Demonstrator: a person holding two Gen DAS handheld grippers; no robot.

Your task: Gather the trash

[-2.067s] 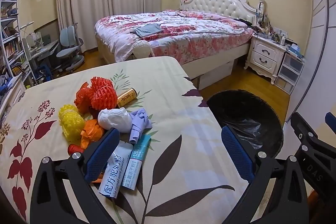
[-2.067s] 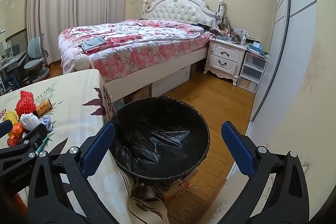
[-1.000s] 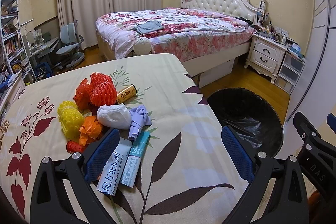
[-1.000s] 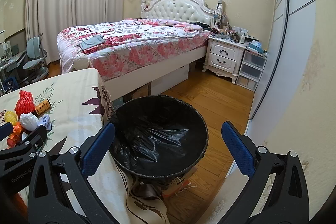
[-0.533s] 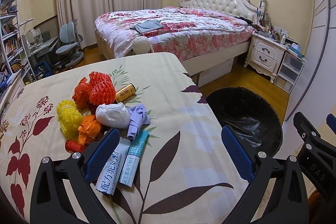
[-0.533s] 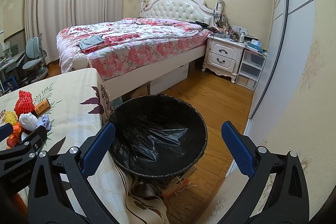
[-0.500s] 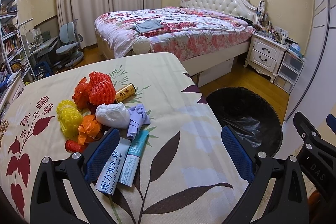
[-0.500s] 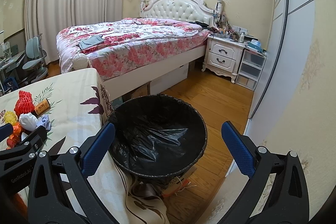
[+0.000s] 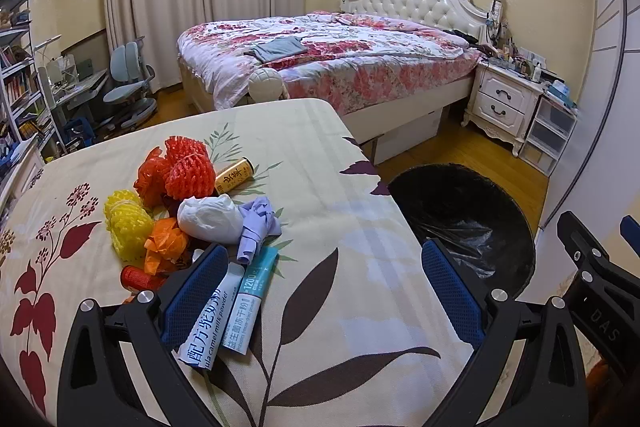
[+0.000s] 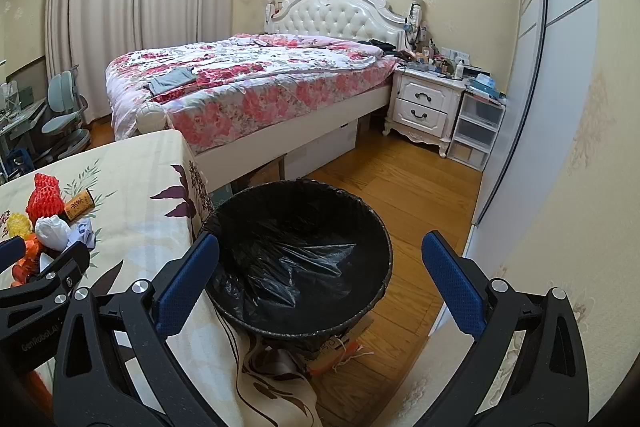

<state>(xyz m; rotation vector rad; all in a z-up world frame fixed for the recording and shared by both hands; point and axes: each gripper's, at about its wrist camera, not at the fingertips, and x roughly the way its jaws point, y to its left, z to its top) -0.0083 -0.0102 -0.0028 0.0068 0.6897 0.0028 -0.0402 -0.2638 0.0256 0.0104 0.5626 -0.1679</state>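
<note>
A pile of trash lies on the floral tablecloth (image 9: 340, 227): red foam nets (image 9: 180, 171), a yellow net (image 9: 124, 219), orange wrap (image 9: 166, 247), a white plastic wad (image 9: 208, 219), a purple glove (image 9: 256, 223), a gold tube (image 9: 234, 175) and two sachet boxes (image 9: 228, 311). My left gripper (image 9: 320, 287) is open above the table, its left finger over the boxes. My right gripper (image 10: 320, 275) is open above the black-lined trash bin (image 10: 296, 259), which stands beside the table; the bin also shows in the left wrist view (image 9: 464, 223).
A bed (image 9: 320, 63) with a floral cover stands behind the table. A white nightstand (image 10: 424, 107) and plastic drawers (image 10: 476, 135) stand against the far wall. A desk chair (image 9: 128, 87) and shelves are at the left. A sliding wardrobe door (image 10: 540, 107) is at the right.
The left gripper has drawn back and shifted slightly; the trash pile sits a little further ahead. The right gripper has barely moved. Both stay open.
</note>
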